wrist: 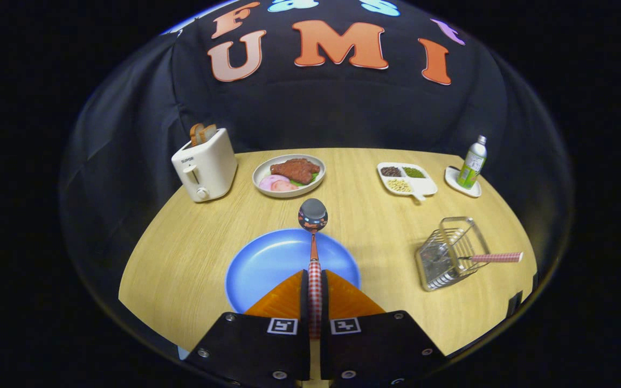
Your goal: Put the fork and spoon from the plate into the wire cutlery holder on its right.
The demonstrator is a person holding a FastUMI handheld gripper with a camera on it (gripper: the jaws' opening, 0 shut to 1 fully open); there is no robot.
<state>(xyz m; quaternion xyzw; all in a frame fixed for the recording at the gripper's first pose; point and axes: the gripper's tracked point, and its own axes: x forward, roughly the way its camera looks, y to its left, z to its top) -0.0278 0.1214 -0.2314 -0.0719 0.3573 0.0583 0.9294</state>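
Observation:
My gripper (315, 280) is shut on the checkered handle of a spoon (313, 215), whose shiny bowl points straight ahead of the fingers. The spoon is held lifted above the blue plate (267, 264), which lies bare under the fingers. To the right stands the wire cutlery holder (448, 253), tilted on the table, with a fork in it; the fork's checkered handle (496, 257) sticks out over its right rim.
On the wooden table (192, 242) beyond the plate sit a white toaster (205, 164) with bread, a plate of food (289, 175), a divided tray of beans (407, 180) and a green bottle (473, 161) on a coaster.

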